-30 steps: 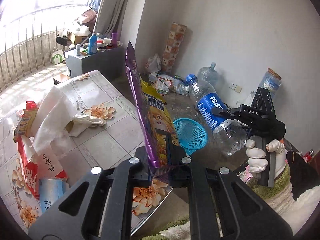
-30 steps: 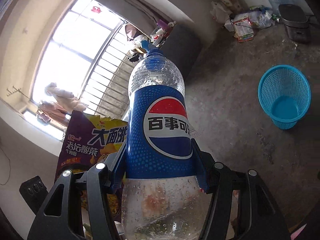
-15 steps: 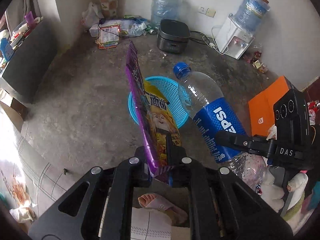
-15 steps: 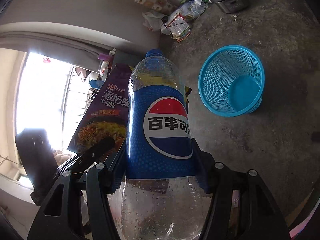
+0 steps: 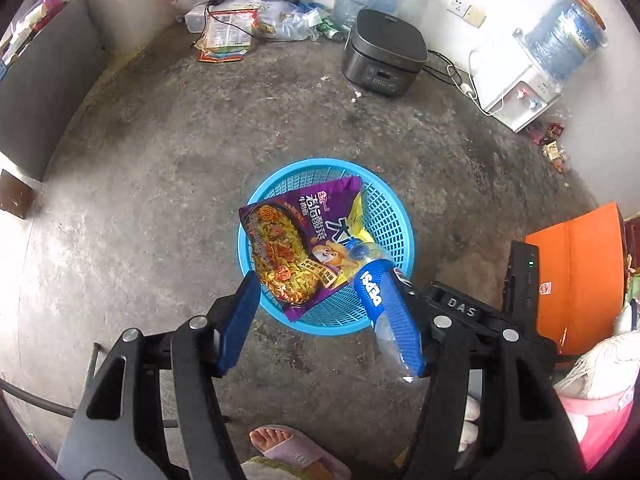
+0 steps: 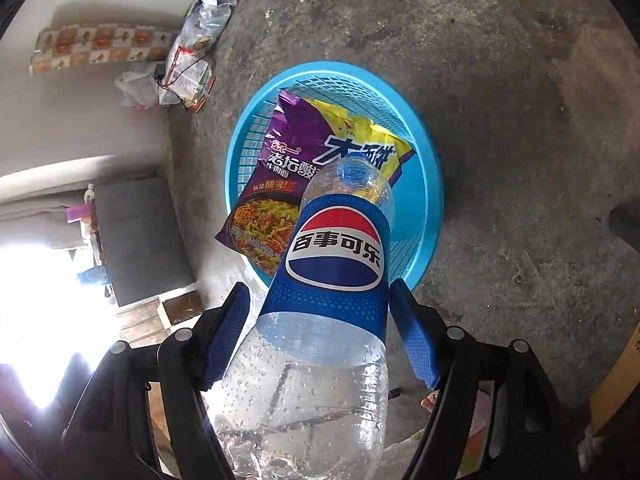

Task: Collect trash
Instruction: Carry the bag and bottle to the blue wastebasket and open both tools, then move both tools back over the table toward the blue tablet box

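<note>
Resting now in basket (image 5: 394, 216): wrapper (image 5: 298, 248).

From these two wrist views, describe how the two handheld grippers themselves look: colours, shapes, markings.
Both are matte black frames with silver pivot bolts and textured blue fingers. The right gripper carries raised "DAS" lettering and a black box with a green light; a white glove shows beneath it. No cables visible.

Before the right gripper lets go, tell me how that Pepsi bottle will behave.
The Pepsi bottle looks empty but for droplets, so probably light. Its thin clear wall likely dents under squeeze. Being round and tilted neck-first over the blue basket, it may roll or bounce off the noodle wrapper.
</note>
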